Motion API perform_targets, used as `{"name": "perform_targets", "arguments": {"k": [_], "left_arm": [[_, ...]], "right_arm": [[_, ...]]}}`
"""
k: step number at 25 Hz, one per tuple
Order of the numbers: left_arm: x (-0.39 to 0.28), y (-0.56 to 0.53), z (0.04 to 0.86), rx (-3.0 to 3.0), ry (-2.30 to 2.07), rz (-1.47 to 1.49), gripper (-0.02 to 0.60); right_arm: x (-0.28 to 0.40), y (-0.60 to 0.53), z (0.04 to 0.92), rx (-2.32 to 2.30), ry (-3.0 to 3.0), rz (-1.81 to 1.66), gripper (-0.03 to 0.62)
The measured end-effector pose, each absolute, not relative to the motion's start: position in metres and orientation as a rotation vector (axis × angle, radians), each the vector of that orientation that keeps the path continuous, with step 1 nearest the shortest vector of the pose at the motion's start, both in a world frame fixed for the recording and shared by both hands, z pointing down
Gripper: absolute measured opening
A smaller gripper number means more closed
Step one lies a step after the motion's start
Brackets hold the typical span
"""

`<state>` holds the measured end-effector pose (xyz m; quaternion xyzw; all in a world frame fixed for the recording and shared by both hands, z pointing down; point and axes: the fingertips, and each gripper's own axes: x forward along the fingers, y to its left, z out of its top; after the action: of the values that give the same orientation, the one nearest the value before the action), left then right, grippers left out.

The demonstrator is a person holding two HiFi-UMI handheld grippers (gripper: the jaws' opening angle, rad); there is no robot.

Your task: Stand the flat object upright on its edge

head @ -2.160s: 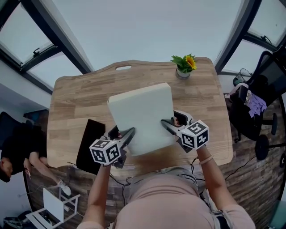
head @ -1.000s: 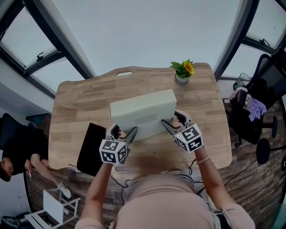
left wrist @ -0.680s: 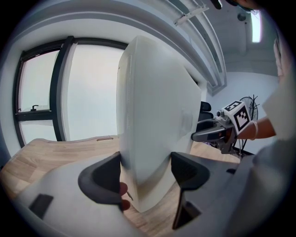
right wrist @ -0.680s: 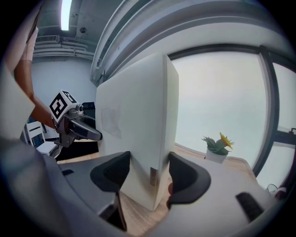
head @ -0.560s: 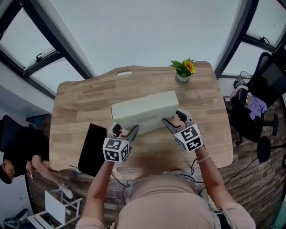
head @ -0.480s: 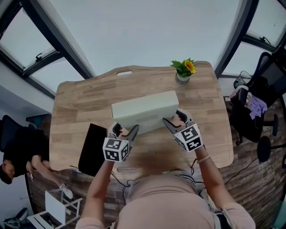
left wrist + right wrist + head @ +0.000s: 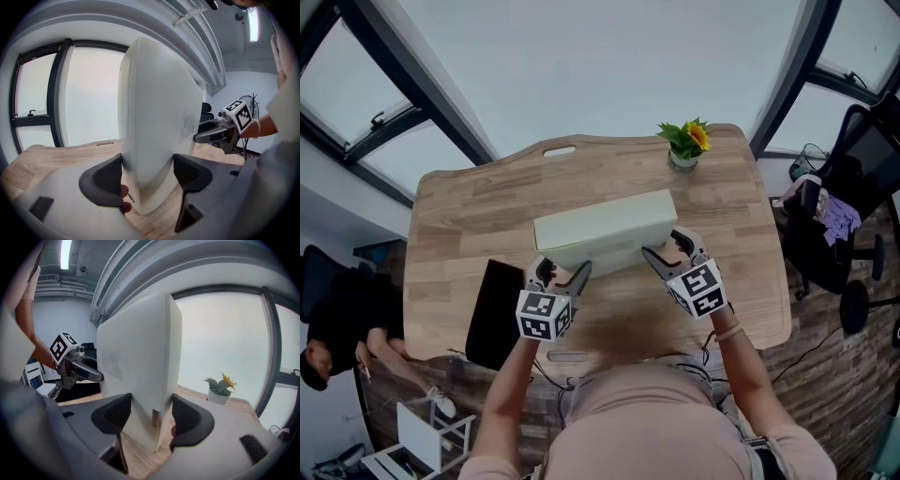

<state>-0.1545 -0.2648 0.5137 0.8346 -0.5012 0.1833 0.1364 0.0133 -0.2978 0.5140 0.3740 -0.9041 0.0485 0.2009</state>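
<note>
Left tongs (image 7: pixel 566 273) and right tongs (image 7: pixel 662 251) clamp upright slab (image 7: pixel 600 230), potted flower (image 7: pixel 686 142) behind.

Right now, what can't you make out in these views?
Bottom edge of the white slab: head view, hidden beneath its own body.
What the black flat item is: head view, featureless, right edge behind the left gripper.
The potted flower: left gripper view, blocked by the slab.
The person at lower left: head view, cut by frame edge.
</note>
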Motion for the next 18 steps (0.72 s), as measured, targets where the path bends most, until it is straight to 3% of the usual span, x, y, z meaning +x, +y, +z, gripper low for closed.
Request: {"name": "perform_targets", "arguments": {"k": [18], "left_arm": [[-0.1549,-0.2609,0.5154,2.451,-1.350,0.637,0.321]], "right_arm": [[0.0127,-0.2956,0.5140,1.033,-2.530,0.120,0.279]]}}
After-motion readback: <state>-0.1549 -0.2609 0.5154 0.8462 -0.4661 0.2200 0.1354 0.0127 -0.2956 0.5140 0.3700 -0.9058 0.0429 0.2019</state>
